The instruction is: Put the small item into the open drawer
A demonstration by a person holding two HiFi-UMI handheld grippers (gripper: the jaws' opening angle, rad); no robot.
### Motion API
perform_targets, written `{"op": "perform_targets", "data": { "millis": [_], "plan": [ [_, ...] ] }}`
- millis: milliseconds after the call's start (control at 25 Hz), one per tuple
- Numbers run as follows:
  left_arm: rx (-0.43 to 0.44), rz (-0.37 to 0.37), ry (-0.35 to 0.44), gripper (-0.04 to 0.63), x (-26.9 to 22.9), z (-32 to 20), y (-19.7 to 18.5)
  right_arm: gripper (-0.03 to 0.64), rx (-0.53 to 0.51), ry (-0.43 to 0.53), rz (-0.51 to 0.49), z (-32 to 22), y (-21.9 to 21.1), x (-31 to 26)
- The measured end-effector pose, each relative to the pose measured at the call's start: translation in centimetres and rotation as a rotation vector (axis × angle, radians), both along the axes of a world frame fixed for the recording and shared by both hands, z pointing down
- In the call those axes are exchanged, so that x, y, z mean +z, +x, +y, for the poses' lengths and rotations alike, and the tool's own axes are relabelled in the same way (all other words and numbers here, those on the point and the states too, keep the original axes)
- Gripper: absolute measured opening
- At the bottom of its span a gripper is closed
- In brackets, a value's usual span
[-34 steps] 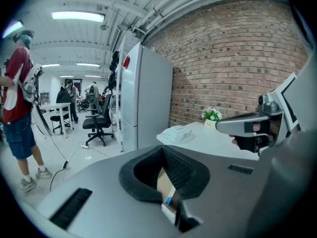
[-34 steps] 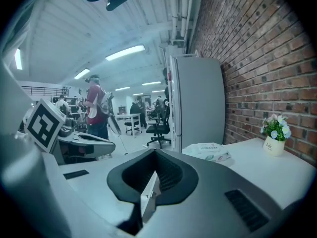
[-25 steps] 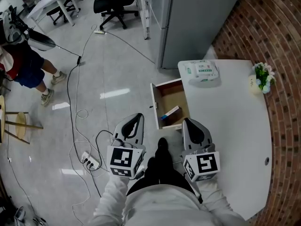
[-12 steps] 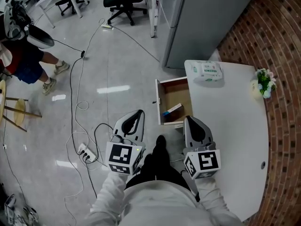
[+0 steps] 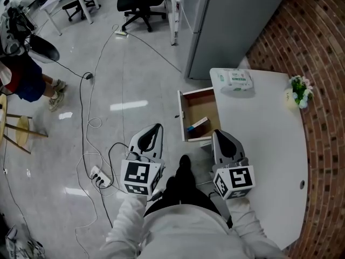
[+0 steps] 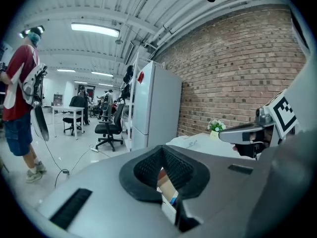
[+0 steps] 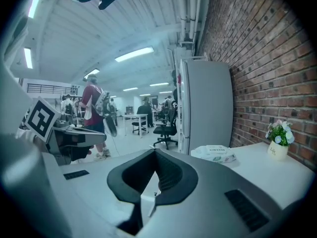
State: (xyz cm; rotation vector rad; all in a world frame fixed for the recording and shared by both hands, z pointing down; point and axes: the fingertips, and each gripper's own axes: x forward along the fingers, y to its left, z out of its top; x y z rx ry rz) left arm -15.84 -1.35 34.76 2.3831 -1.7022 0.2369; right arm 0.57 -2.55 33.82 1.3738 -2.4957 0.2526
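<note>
The left gripper (image 5: 156, 128) has drifted slightly sideways over the floor, and the right gripper (image 5: 217, 135) has barely shifted. Both pairs of jaws are closed with nothing in them. The small box (image 5: 198, 124), a flat white oblong with a blue end, already lies at the 6 o'clock end of the open drawer (image 5: 182, 112). The drawer is white-edged with a brown wooden bottom and juts toward 9 o'clock from the smooth white desk (image 5: 264, 144). The placing looks done. Next, probably, is just backing away clear of the drawer's thin rim.

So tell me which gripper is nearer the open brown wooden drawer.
Right. The right gripper sits just short of the drawer's near corner; the left gripper hangs farther off to its left, over the grey floor.
</note>
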Motion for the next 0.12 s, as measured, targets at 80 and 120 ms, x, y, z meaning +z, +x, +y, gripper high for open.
{"op": "perform_targets", "data": {
  "millis": [80,120],
  "plan": [
    [-0.003,0.004,0.005,0.017,-0.17,0.00,-0.23,0.026,0.004,0.005,0.000,-0.01,0.10,-0.11],
    [-0.004,0.006,0.007,0.017,-0.28,0.01,-0.36,0.026,0.007,0.007,-0.001,-0.01,0.12,-0.18]
  ]
}}
